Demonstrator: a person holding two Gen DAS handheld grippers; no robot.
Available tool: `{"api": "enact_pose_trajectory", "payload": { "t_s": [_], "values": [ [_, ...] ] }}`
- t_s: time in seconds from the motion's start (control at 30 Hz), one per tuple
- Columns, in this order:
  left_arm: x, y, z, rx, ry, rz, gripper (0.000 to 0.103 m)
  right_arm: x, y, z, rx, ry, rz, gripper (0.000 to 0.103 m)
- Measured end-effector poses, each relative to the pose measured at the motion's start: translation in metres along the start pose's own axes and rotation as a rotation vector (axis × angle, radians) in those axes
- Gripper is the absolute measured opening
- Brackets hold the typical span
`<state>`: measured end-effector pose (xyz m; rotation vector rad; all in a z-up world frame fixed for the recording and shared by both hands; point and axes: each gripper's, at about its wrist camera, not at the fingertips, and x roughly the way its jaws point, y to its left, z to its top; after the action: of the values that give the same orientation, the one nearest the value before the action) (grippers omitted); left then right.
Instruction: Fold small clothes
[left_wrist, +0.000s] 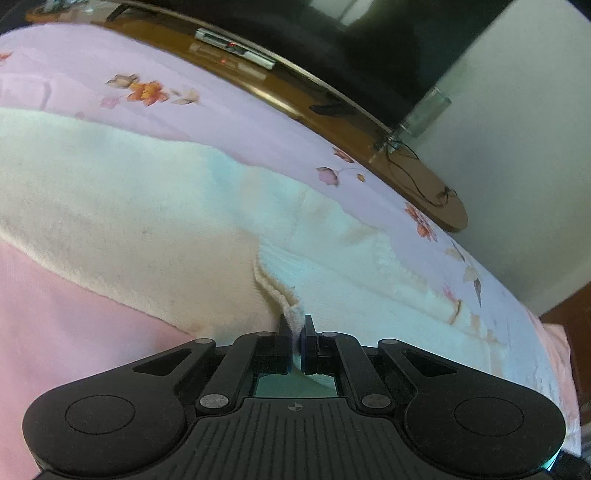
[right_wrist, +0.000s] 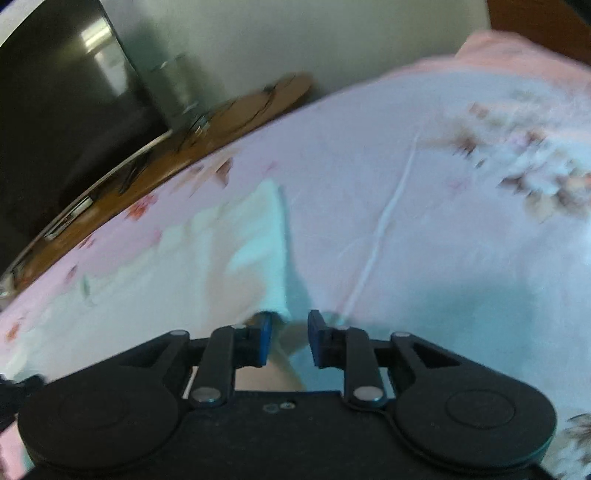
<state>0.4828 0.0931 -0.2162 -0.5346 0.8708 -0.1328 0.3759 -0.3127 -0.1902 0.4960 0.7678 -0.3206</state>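
A cream, fuzzy small garment (left_wrist: 129, 206) lies spread on a pink flowered bedsheet (left_wrist: 229, 122). My left gripper (left_wrist: 296, 325) is shut on a ribbed edge of this garment, which pokes up between the pads. In the blurred right wrist view the same pale garment (right_wrist: 255, 251) ends in a corner that reaches down to the left fingertip (right_wrist: 264, 325). My right gripper (right_wrist: 290, 326) stands slightly open, with a clear gap between its pads. The cloth corner lies at that gap and is not pinched.
A plain pink cloth (left_wrist: 55, 332) lies under the garment at the lower left. A curved wooden board (left_wrist: 295, 99) runs along the bed's far edge, with a cable and small devices on it. Behind it are a dark screen (left_wrist: 369, 55) and a pale wall (left_wrist: 517, 147).
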Motion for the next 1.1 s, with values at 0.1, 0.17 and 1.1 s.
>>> {"api": "enact_pose_trajectory", "payload": {
  "t_s": [0.1,0.17,1.1],
  "values": [
    [-0.005,-0.003,-0.003,0.050,0.000,0.010,0.003,-0.005,0.000,0.001,-0.023,0.010,-0.060,0.019],
    [-0.010,-0.008,-0.003,0.101,0.012,0.025,0.004,-0.016,-0.001,0.002,-0.020,-0.006,-0.060,0.022],
    [-0.011,-0.016,0.014,0.156,0.013,0.079,0.004,0.056,0.056,0.074,-0.168,-0.090,-0.135,0.025]
  ]
}}
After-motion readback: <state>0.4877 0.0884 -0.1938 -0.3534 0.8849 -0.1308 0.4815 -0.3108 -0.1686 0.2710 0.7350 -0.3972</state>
